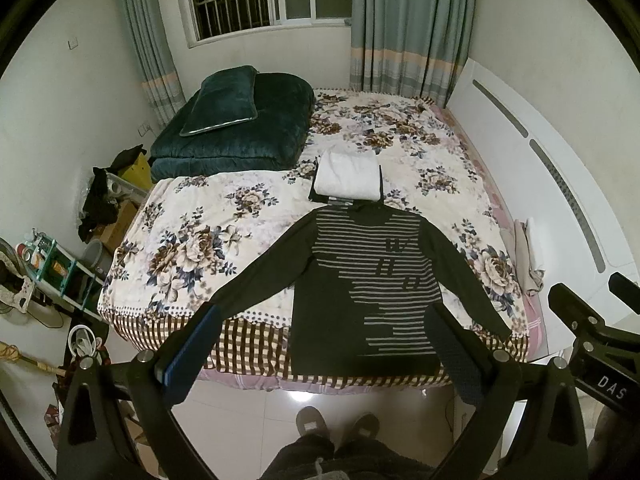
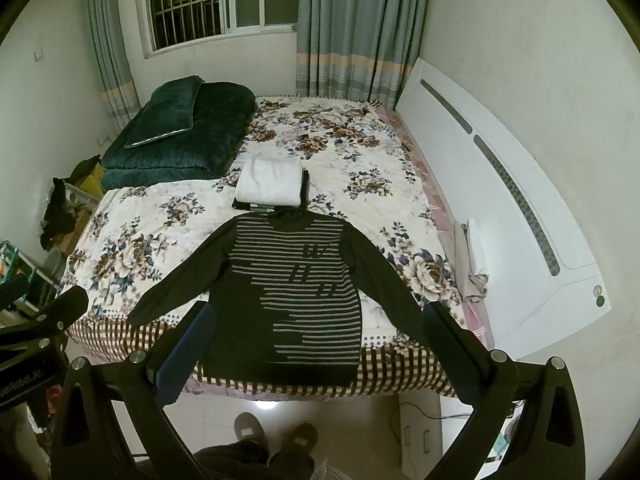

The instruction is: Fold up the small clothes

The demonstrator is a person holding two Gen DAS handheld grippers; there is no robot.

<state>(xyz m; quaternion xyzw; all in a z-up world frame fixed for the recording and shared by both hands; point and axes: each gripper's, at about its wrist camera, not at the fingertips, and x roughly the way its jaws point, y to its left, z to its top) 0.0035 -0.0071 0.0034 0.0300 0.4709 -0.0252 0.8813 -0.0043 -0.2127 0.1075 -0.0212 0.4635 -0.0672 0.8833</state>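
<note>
Flat: dark striped sweater on floral bed (sleeves splayed); 2 hand-held grippers spread, empty.

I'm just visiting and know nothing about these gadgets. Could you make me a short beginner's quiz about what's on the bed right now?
1. True or false: the striped sweater lies spread flat with both sleeves out.
2. What sits just beyond the sweater's collar? A) a folded white cloth on a dark garment B) a basket C) a pair of shoes
3. Fill in: the left gripper and the right gripper both stand ____, holding nothing.

Key:
1. True.
2. A, the folded white cloth.
3. Open; both hang above the near edge of the bed, gripping no cloth.
</note>
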